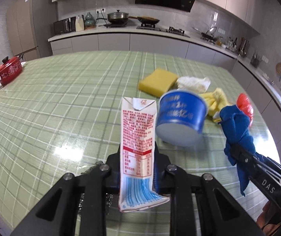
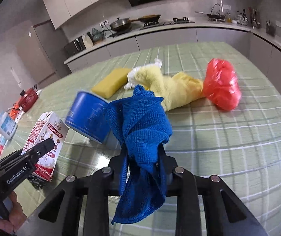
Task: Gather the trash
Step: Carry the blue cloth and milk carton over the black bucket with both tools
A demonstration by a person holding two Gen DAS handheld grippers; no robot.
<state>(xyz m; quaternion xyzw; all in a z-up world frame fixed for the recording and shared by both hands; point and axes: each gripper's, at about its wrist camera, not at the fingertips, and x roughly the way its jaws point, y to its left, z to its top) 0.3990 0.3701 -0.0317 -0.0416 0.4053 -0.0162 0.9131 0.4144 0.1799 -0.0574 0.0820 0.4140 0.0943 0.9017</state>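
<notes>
The carton (image 1: 136,149) is clamped in the left gripper (image 1: 137,157) and the blue cloth (image 2: 142,137) in the right gripper (image 2: 143,157), both lifted off the table (image 1: 52,102). By my reckoning collection is only begun: the blue tub (image 1: 181,118), tissue (image 1: 193,82) and red bag (image 2: 222,83) remain there, and no bin shows.

Both my views are bright, with soft daylight. On the green checked tablecloth (image 1: 61,98) I see a white glare patch close in front of my left jaws, and a strong bright zone at its right edge. The blue cup (image 1: 181,118) is smeared by motion blur; the red bag (image 2: 222,84) is a little soft. Straight lines bend strongly at the edges, and the corners are black.
</notes>
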